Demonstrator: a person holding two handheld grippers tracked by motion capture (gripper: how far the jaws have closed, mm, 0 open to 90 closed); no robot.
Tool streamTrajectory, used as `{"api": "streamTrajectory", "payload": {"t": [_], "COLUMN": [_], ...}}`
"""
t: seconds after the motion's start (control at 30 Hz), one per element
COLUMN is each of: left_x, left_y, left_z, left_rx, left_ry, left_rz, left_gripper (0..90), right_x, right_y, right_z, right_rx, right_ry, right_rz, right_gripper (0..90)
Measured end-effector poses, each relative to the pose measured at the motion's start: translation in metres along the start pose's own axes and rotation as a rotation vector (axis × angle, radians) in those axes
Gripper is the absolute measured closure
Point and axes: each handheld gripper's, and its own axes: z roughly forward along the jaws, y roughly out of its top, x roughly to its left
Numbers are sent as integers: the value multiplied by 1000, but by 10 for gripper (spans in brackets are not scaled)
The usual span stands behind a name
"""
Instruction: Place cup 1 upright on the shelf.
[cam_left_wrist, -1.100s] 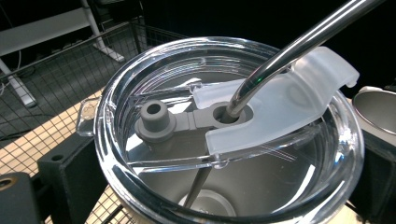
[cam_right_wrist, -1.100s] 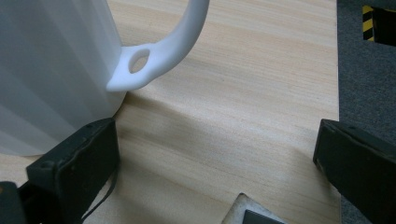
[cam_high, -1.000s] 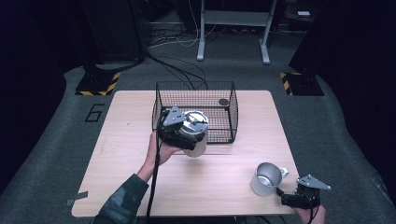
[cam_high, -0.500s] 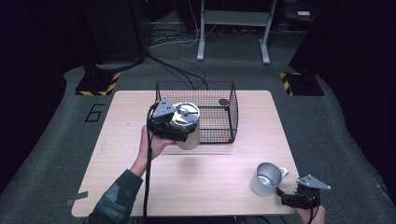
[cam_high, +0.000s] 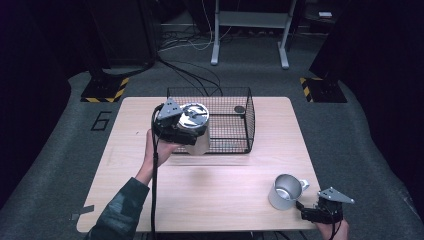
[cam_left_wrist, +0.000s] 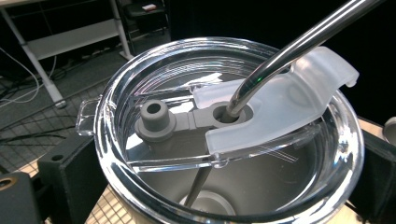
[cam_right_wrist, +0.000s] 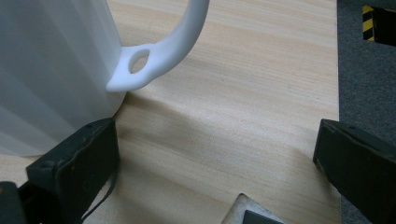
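The left gripper (cam_high: 181, 131) pinches a lidded tumbler (cam_high: 196, 131) above the counter (cam_high: 225, 175), at the basket's (cam_high: 235, 120) 7 o'clock corner. The tumbler stands upright, long axis vertical, straw (cam_left_wrist: 289, 49) leaning toward 2 o'clock. It could catch the basket's rim and slip. The right gripper (cam_high: 320, 212) is spread beside the mug (cam_high: 285, 190).

Lit brightly from overhead on the table (cam_high: 225, 190), dark all around. Soft short shadows under the wire basket (cam_high: 235, 117) and beside the mug (cam_high: 284, 191). Sharp white glare on the clear lid (cam_left_wrist: 224, 126) and metal straw (cam_left_wrist: 299, 46). Slightly soft and grainy from the high view; blurred near the lens beside the white mug wall.
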Motion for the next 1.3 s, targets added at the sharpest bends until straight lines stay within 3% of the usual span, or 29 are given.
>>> {"api": "streamTrajectory", "payload": {"t": [0.6, 1.3], "left_x": [20, 43], "left_y": [12, 22], "left_z": [-1, 15], "left_rx": [-6, 39], "left_ry": [52, 92], "left_rz": [-24, -39], "left_gripper": [39, 39], "right_x": [0, 0], "right_y": [0, 0], "right_z": [0, 0], "right_rx": [-1, -3], "right_ry": [0, -2], "right_rz": [0, -3], "right_gripper": [0, 0]}}
